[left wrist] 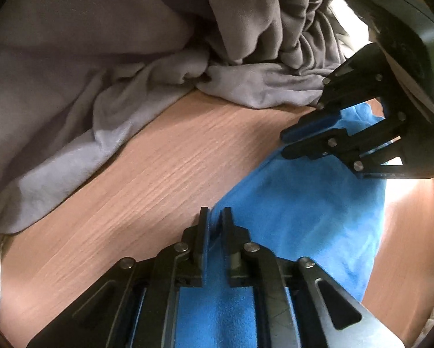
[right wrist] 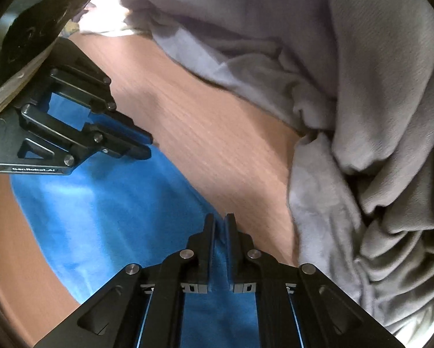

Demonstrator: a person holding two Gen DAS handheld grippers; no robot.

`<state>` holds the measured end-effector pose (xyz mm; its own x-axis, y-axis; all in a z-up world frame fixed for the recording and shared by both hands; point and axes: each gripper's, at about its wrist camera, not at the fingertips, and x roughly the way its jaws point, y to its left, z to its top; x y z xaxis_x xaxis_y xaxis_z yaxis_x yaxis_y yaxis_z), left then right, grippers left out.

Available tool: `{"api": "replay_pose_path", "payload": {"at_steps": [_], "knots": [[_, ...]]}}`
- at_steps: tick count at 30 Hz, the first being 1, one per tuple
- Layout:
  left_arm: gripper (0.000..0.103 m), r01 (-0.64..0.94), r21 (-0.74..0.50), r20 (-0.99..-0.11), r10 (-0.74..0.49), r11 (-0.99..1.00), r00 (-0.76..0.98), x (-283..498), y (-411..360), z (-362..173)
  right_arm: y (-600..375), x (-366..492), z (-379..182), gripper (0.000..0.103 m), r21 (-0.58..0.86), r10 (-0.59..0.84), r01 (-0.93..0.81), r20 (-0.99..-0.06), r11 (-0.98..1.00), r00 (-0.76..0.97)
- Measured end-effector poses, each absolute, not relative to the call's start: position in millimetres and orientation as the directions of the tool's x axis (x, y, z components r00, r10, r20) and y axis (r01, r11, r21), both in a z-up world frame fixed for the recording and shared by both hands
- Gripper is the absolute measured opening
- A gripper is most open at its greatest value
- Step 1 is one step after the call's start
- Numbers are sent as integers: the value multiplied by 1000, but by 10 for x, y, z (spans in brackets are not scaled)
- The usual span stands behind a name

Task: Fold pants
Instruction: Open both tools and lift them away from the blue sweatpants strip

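The blue pants (left wrist: 304, 200) lie on the wooden table (left wrist: 164, 162). My left gripper (left wrist: 215, 217) is shut on their near edge, the blue cloth pinched between its fingers. My right gripper (left wrist: 286, 142) shows at the right of the left wrist view, shut on the far edge of the same cloth. In the right wrist view the right gripper (right wrist: 220, 223) is shut on the blue pants (right wrist: 101, 217), and the left gripper (right wrist: 147, 146) sits at the left, closed on the cloth's other edge.
A rumpled grey garment or blanket (left wrist: 115, 72) is heaped along the table's far side and also fills the right of the right wrist view (right wrist: 362, 116). Bare wood (right wrist: 217, 133) lies between it and the blue cloth.
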<state>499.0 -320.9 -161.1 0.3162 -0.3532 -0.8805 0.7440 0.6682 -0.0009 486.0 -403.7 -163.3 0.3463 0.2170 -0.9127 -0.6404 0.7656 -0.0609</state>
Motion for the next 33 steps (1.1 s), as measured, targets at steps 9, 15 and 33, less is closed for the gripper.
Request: {"api": "replay_pose_path", "payload": {"at_steps": [9,15,33], "knots": [[49,634,42,-828,-328,772,455,4503,-2715,-1183,-4384,4521,-1265,28,-162,48,-318,-825,934,562],[55,556,87,-784,-287,827,550,3839,-2461,-1071,-4876,3888,-1060,48,-55,-56,23,-746,998,664],[65,344,149,-759,-116,927,641,3581,-2819,-1347,-5692,3236,-1572,49,332,-35,393,-725,857,688]]}}
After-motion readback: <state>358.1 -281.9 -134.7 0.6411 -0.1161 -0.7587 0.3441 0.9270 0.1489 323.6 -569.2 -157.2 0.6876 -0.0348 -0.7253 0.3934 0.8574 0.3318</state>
